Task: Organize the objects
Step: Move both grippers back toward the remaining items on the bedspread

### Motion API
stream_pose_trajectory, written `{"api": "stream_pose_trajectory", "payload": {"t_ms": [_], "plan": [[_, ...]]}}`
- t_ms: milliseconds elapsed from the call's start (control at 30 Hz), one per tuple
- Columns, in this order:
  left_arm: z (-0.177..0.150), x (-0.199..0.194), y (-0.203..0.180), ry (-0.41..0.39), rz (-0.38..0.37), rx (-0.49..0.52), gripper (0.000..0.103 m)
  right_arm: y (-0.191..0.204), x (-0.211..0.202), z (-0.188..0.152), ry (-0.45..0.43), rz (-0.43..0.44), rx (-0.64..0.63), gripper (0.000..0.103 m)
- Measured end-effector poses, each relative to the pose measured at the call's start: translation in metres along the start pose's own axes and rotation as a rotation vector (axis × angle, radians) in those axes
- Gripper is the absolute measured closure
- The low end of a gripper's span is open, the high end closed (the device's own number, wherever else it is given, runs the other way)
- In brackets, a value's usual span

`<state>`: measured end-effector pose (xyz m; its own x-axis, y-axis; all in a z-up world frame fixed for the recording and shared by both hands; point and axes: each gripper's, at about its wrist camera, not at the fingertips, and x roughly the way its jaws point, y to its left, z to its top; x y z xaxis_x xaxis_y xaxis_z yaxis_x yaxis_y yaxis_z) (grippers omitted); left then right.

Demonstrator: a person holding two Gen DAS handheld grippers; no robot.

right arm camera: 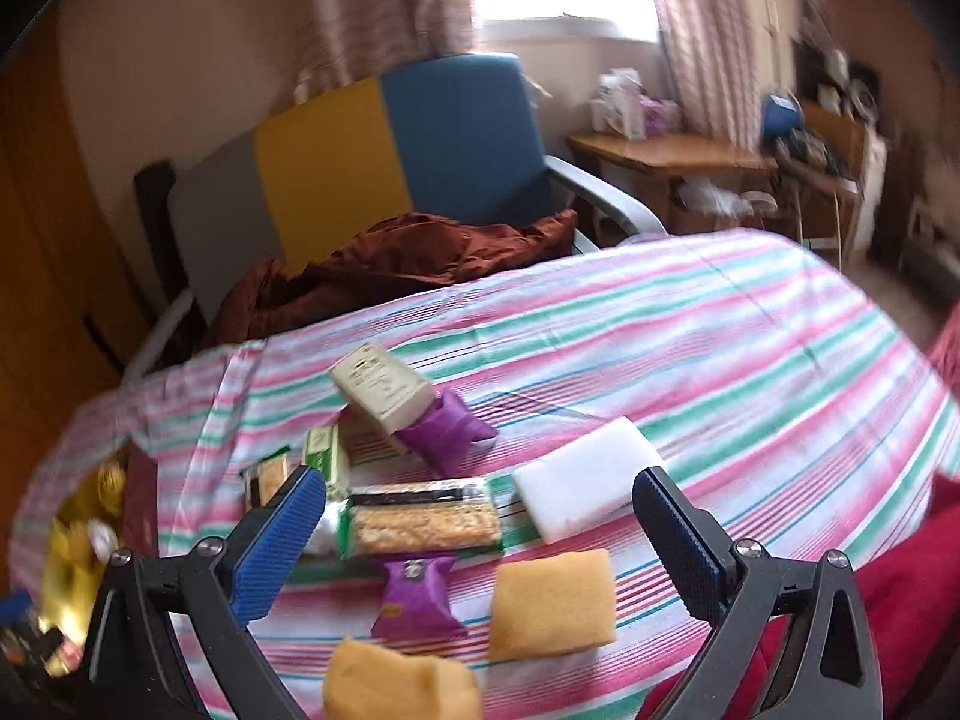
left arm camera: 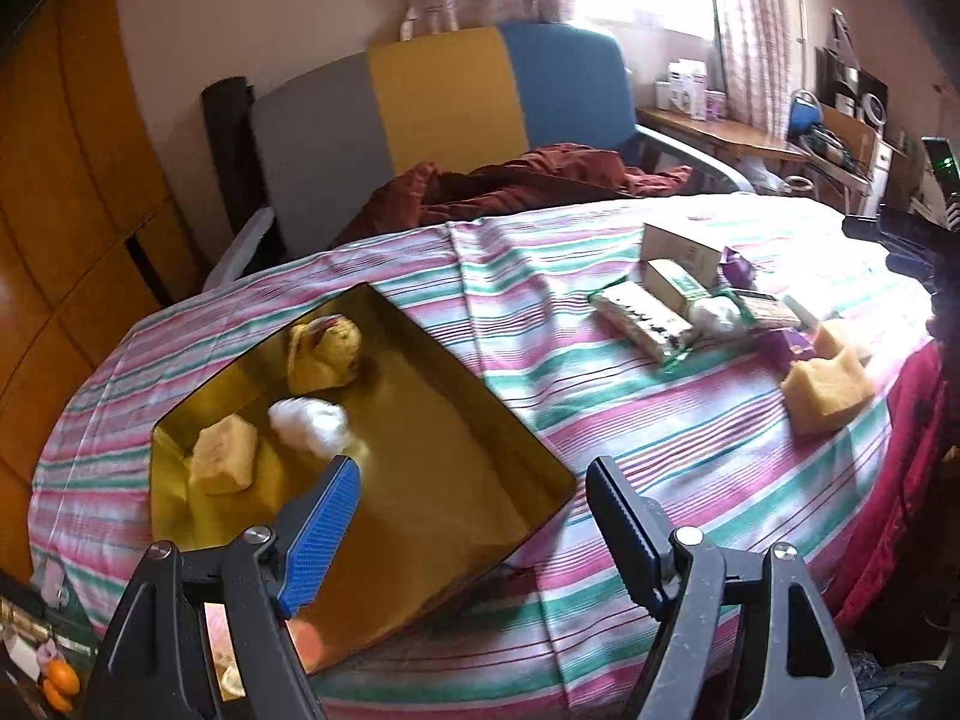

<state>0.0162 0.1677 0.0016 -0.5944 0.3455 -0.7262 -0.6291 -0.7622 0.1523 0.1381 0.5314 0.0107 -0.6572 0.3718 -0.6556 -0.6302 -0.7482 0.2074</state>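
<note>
Counter [left arm camera: 690,438]: round, covered with a pink, green and white striped cloth.

Gold tin [left arm camera: 432,420]: open, on the counter's left part. Contents: one yellow sponge [left arm camera: 223,461], one white cotton wad [left arm camera: 312,425], one yellow plush toy [left arm camera: 324,353].

Loose items, on the counter's right part, near one another: beige carton [right arm camera: 384,387]; two purple packets [right arm camera: 447,429] [right arm camera: 415,600]; cracker pack [right arm camera: 423,519]; white foam block [right arm camera: 585,489]; two yellow sponges [right arm camera: 552,603] [right arm camera: 399,687]; small green box [right arm camera: 327,453].

Left claw [left arm camera: 474,489]: fingers spread apart over the tin's near corner, nothing between them.

Right claw [right arm camera: 480,504]: fingers spread apart above the loose items, gripping nothing.

Behind the counter: armchair [left arm camera: 444,102] in grey, yellow and blue, with a rust-red cloth [left arm camera: 522,180] on its seat.
</note>
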Motion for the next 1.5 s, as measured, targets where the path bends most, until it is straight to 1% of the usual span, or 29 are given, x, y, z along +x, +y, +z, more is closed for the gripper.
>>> {"api": "stream_pose_trajectory", "payload": {"t_ms": [133,200,300,400,467,567,600,700,800,833,900,967,1067,1133,1167,1200,1233,1267,1300,1367,1400,1433,1500], "plan": [[0.005,0.009,-0.015,0.015,-0.032,0.026,0.024,-0.027,0.008,-0.005,0.004,0.009,0.106,0.000],[0.008,0.017,-0.024,0.032,-0.061,0.035,0.024,-0.035,0.005,-0.003,-0.023,0.043,0.148,0.000],[0.012,0.029,-0.039,0.065,-0.095,0.050,0.024,-0.038,0.002,-0.003,-0.051,0.065,0.168,0.000],[0.018,0.041,-0.057,0.097,-0.157,0.068,0.024,-0.039,-0.005,-0.003,-0.082,0.090,0.172,0.000],[0.022,0.046,-0.069,0.112,-0.213,0.079,0.024,-0.041,-0.005,-0.002,-0.085,0.103,0.186,0.000],[0.033,0.055,-0.095,0.148,-0.335,0.083,0.024,-0.042,-0.005,-0.002,-0.085,0.118,0.191,0.000],[0.037,0.059,-0.106,0.168,-0.395,0.082,0.024,-0.043,-0.005,-0.002,-0.085,0.122,0.191,0.000],[0.048,0.069,-0.133,0.216,-0.523,0.062,0.024,-0.043,-0.005,-0.002,-0.086,0.137,0.197,0.000],[0.056,0.076,-0.157,0.248,-0.591,0.062,0.023,-0.046,-0.005,-0.002,-0.088,0.157,0.212,0.000],[0.058,0.078,-0.167,0.263,-0.621,0.068,0.018,-0.047,-0.006,-0.002,-0.089,0.162,0.218,0.000],[0.061,0.082,-0.185,0.280,-0.650,0.078,0.016,-0.049,-0.006,-0.002,-0.091,0.174,0.230,0.000],[0.060,0.088,-0.202,0.314,-0.662,0.094,0.016,-0.051,-0.007,-0.002,-0.093,0.184,0.243,0.000],[0.060,0.096,-0.220,0.345,-0.672,0.104,0.014,-0.054,-0.007,-0.002,-0.100,0.196,0.264,0.000],[0.062,0.101,-0.232,0.350,-0.643,0.113,0.004,-0.056,-0.007,-0.001,-0.098,0.204,0.275,0.000],[0.062,0.102,-0.235,0.343,-0.631,0.121,0.003,-0.057,-0.007,-0.001,-0.096,0.204,0.278,0.000],[0.062,0.105,-0.237,0.331,-0.598,0.130,0.006,-0.057,-0.006,-0.001,-0.095,0.206,0.278,0.000],[0.061,0.110,-0.237,0.336,-0.565,0.128,0.017,-0.057,-0.006,-0.001,-0.096,0.208,0.279,0.000],[0.059,0.116,-0.236,0.355,-0.552,0.121,0.022,-0.057,-0.006,-0.001,-0.093,0.207,0.279,0.000],[0.055,0.121,-0.229,0.376,-0.585,0.088,0.022,-0.057,-0.006,-0.001,-0.091,0.207,0.279,0.000],[0.053,0.119,-0.221,0.366,-0.613,0.076,0.026,-0.055,-0.004,-0.001,-0.082,0.202,0.272,0.000],[0.052,0.117,-0.217,0.361,-0.621,0.083,0.029,-0.054,-0.004,-0.001,-0.079,0.197,0.266,0.000],[0.051,0.113,-0.211,0.348,-0.609,0.083,0.030,-0.053,-0.003,-0.001,-0.075,0.192,0.259,0.000],[0.048,0.108,-0.198,0.333,-0.614,0.080,0.030,-0.050,-0.002,-0.001,-0.066,0.178,0.244,0.000]]}}
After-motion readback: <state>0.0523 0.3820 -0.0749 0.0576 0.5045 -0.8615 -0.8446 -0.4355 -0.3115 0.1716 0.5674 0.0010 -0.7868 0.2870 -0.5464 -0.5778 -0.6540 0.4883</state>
